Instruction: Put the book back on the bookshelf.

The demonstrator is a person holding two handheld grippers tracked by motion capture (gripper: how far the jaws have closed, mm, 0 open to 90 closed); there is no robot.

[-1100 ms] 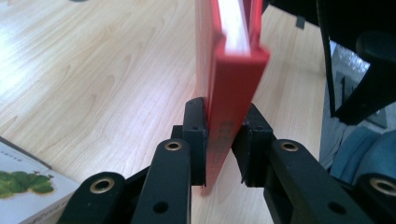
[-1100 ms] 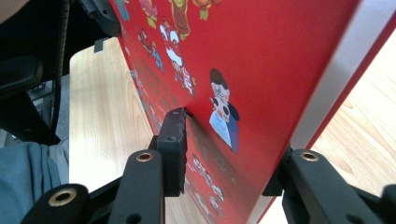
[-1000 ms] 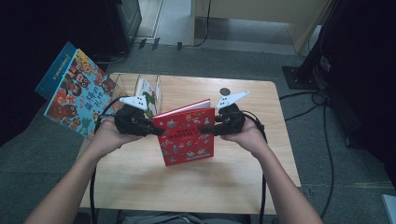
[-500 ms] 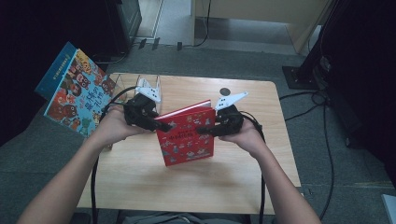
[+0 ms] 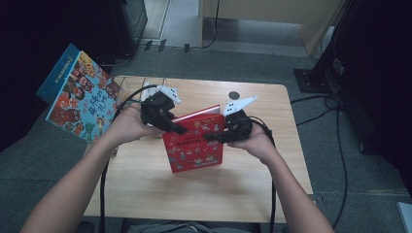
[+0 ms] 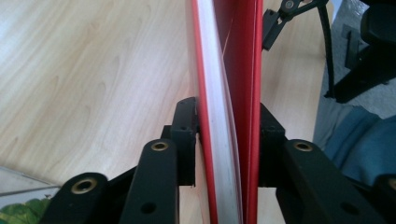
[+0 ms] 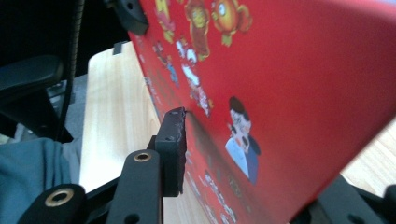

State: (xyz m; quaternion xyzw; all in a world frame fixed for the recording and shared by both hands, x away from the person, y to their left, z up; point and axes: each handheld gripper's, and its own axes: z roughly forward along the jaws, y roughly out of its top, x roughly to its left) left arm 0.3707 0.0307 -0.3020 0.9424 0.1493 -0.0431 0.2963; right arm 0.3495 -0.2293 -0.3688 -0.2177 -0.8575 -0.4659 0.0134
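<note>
While both claws clamp the red book (image 5: 194, 141), left claw (image 6: 227, 140) just widened, right claw (image 7: 243, 154), wooden table (image 5: 145, 184), grey carpet (image 5: 340, 87).

Red cartoon-patterned book (image 5: 194, 141)

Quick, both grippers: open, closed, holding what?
Left gripper: jaws just opened slightly, both pads against the red book.
Right gripper: closed on the red book.

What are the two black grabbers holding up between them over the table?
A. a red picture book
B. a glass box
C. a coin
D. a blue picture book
A: the left gripper and right gripper both clamp the red picture book from opposite edges.
</note>
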